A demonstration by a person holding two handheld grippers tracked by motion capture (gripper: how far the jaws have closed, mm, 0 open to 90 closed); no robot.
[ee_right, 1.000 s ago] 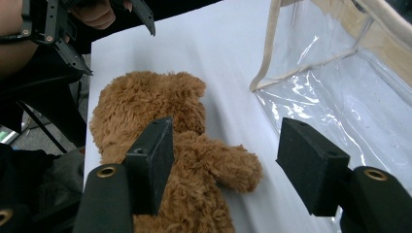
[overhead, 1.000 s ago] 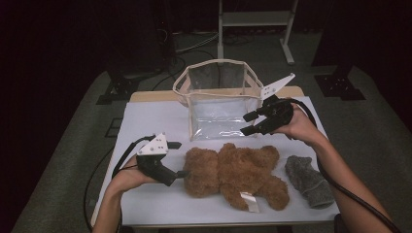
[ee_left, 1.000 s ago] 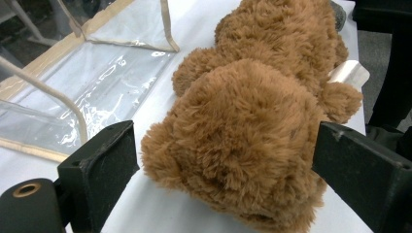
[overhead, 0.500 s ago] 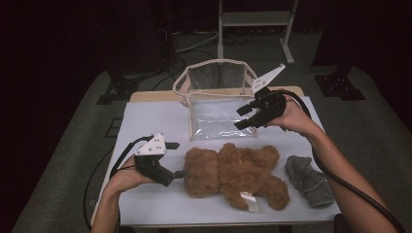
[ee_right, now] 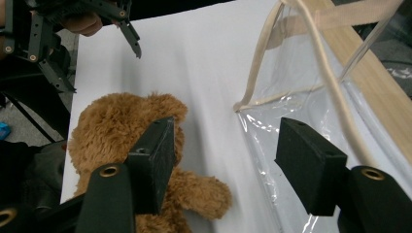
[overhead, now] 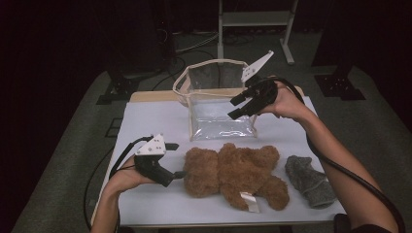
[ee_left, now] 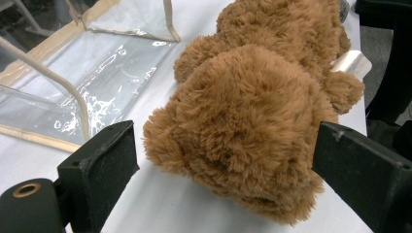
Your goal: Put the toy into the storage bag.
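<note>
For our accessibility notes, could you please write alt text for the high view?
A brown teddy bear lies on a white table, with the left gripper at its head, jaws open. The right gripper, open and empty, hovers over a clear plastic bag standing behind the bear. A grey sock lies to the bear's right.

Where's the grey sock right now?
In the high view, the grey sock lies on the table's near right corner, just right of the teddy bear.

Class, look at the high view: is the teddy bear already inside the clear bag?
No: the teddy bear lies on the white table, in front of the clear bag and outside it.
</note>
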